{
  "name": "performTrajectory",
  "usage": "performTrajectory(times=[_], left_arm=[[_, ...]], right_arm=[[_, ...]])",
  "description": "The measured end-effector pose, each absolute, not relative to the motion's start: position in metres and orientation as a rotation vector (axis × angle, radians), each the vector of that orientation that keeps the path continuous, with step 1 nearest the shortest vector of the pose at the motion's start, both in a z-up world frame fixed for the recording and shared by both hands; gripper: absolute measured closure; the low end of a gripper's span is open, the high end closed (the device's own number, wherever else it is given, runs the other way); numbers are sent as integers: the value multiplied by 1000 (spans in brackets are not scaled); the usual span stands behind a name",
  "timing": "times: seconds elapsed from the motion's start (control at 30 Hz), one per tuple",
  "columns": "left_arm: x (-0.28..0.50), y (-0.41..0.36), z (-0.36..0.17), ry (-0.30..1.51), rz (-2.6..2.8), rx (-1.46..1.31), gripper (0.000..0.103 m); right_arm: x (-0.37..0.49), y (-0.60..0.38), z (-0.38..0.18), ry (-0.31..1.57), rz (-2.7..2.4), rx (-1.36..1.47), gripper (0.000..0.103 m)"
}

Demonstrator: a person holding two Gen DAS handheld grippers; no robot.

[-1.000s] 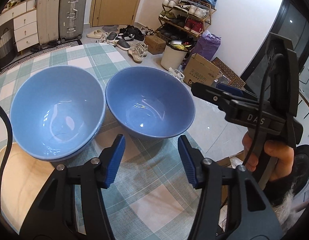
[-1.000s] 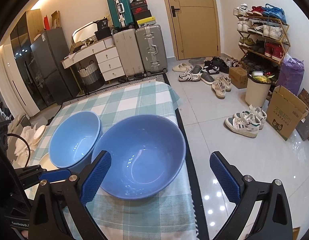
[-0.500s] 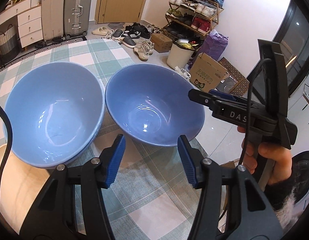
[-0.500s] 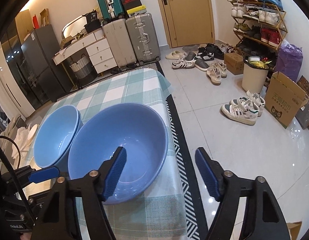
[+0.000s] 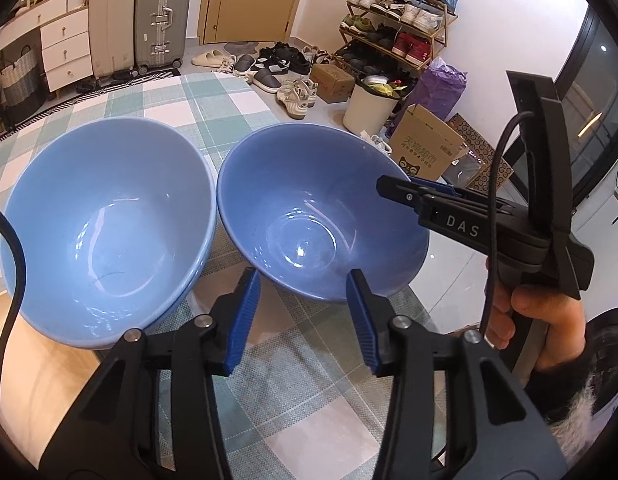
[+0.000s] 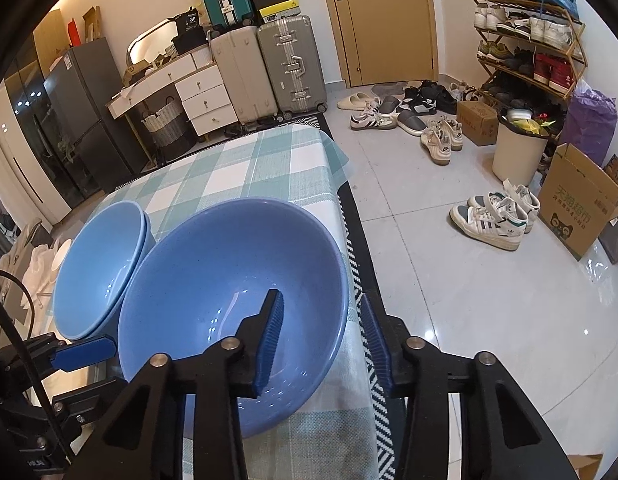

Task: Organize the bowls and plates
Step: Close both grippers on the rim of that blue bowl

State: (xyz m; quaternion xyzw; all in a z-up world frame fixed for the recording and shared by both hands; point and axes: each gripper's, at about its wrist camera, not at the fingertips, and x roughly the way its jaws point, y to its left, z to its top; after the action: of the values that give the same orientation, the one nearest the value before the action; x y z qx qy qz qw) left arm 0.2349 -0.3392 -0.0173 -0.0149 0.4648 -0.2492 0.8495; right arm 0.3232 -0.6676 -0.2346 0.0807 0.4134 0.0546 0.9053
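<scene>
Your right gripper (image 6: 321, 334) straddles the right-hand wall of the single blue bowl (image 6: 213, 280), one pad inside and one outside; its jaws have just been closing, though whether the pads press the wall yet is hard to tell. Your left gripper (image 5: 303, 316), jaws also just narrowed, hangs apart with nothing between them, just short of that bowl's near rim. The bowl sits empty at the right edge of the checked tablecloth (image 5: 305, 392). Just beside it stands a stack of two blue bowls (image 5: 105, 232), the top one empty.
</scene>
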Motion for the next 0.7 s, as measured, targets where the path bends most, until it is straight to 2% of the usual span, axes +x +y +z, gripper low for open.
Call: performTrajectory(times=[0.07,0.13,0.4,0.7], left_arm=[[236,-340,-19,976,-517,-21,66],[237,-341,-20,972,-514,-11,69],[233,-347,-15,943,-544,15,74],[226,-344,-15,962,-535,1,74]], right_arm=[[322,-668,-235,854,113,161,75],[322,-668,-234,851,109,156,77],[319,-667,-232,839,108,144,78],[321,-669,-235,856,91,139,78]])
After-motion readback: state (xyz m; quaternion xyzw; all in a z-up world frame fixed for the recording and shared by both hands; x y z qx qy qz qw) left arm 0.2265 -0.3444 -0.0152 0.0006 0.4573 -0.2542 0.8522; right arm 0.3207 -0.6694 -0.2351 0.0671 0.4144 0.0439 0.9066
